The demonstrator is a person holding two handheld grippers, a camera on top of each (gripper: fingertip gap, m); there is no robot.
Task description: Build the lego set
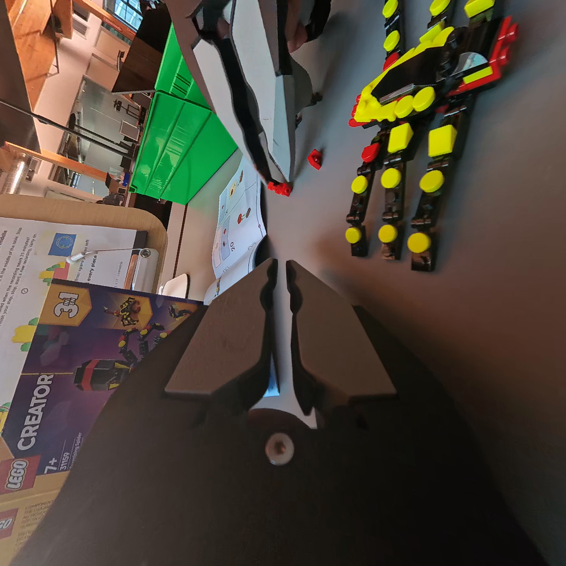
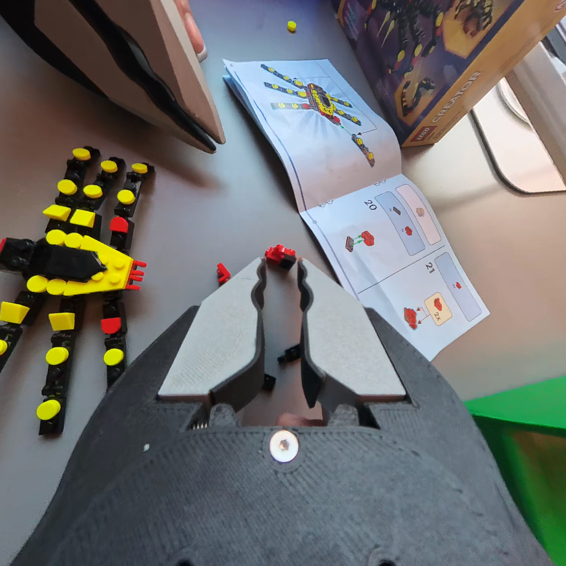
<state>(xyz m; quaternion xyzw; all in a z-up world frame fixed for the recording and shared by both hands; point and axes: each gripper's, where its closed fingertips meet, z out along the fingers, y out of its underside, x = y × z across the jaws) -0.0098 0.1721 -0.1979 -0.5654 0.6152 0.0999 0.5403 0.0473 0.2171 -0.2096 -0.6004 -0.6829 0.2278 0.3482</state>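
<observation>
A black, yellow and red spider model [image 2: 76, 266] lies flat on the grey table, at the left of the right wrist view and at the right of the left wrist view [image 1: 410, 92]. My right gripper [image 2: 281, 262] is shut on a small red-and-black brick assembly [image 2: 279, 253] at its fingertips, low over the table beside the open instruction booklet [image 2: 337, 137]. The left wrist view shows the same assembly [image 1: 279, 187] at that gripper's tips. My left gripper [image 1: 281, 264] is shut and empty, held over the table short of the booklet [image 1: 239, 220].
A loose red brick [image 2: 223, 272] lies just left of my right fingertips. Two small black pieces [image 2: 289, 353] lie under the right gripper. A yellow round stud [image 2: 291, 26] lies far off. The set's box [image 2: 444, 61], a green bin [image 1: 177, 147] and a clipboard [image 1: 92, 245] border the area. One gripper's finger ends stand about 8 cm off the other's. The left tips stand about 15 cm off the yellow round stud [image 2: 291, 26].
</observation>
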